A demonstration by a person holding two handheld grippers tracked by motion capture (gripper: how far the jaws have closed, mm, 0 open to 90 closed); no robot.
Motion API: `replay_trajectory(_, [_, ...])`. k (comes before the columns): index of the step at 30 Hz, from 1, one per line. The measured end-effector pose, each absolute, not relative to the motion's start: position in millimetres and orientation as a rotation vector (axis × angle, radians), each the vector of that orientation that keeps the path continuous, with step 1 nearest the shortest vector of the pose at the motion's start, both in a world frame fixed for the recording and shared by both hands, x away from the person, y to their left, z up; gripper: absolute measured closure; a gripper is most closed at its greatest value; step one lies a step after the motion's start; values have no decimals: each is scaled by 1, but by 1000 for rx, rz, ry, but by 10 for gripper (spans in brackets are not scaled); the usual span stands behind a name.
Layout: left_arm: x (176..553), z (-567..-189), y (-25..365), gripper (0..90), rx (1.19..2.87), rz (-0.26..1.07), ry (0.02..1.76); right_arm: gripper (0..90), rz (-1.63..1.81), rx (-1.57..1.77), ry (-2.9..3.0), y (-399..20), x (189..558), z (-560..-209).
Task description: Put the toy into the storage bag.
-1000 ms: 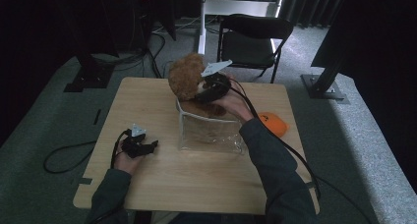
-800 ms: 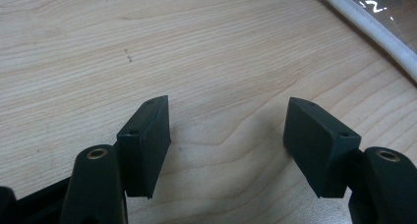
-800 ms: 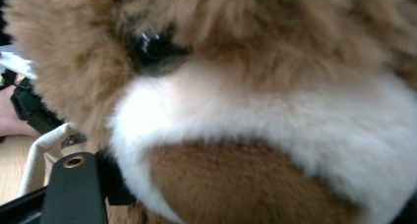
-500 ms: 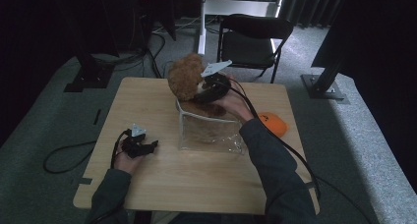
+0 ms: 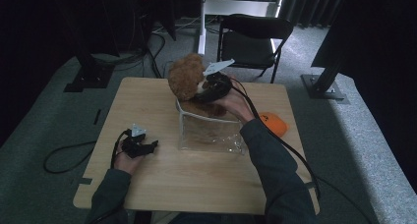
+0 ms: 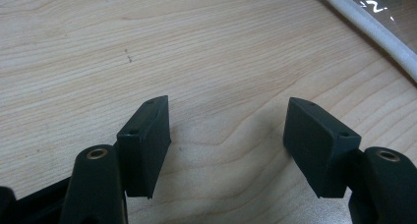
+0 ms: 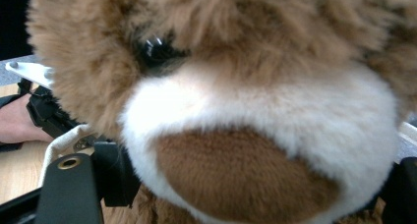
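Note:
A brown plush toy (image 5: 186, 79) with a white muzzle sits upright over the far rim of a clear plastic bag (image 5: 211, 133) at the table's middle. My right gripper (image 5: 204, 89) is shut on it from the right. In the right gripper view the plush toy (image 7: 255, 62) is pressed close to the camera, and my right gripper (image 7: 255, 184) has a black jaw on each side of the muzzle. My left gripper (image 5: 147, 146) rests on the wooden table (image 5: 147, 101) left of the bag. It is open and holds nothing, as the left gripper (image 6: 228, 135) shows over bare wood.
An orange object (image 5: 272, 123) lies on the table right of the bag. The bag's white rim (image 6: 364, 27) runs past the left gripper's upper right. A black chair (image 5: 255, 37) stands beyond the table's far edge. Cables trail off both grippers.

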State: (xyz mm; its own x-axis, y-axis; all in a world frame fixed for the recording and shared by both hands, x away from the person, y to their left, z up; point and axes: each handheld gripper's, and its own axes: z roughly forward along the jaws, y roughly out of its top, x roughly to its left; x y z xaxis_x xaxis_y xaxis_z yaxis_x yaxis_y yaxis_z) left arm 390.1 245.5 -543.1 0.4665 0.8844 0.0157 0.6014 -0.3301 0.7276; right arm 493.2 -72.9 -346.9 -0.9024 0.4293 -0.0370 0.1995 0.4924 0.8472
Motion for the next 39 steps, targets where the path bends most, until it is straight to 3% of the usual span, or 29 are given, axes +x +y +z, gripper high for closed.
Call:
replay_trajectory(29, [390,-543,245,352,2055,550,1230,152,1426,535,2465,-74,492,-344])
replay_trajectory(39, [390,-543,245,352,2055,549,1230,175,1404,540,2484,-74,494,-345])
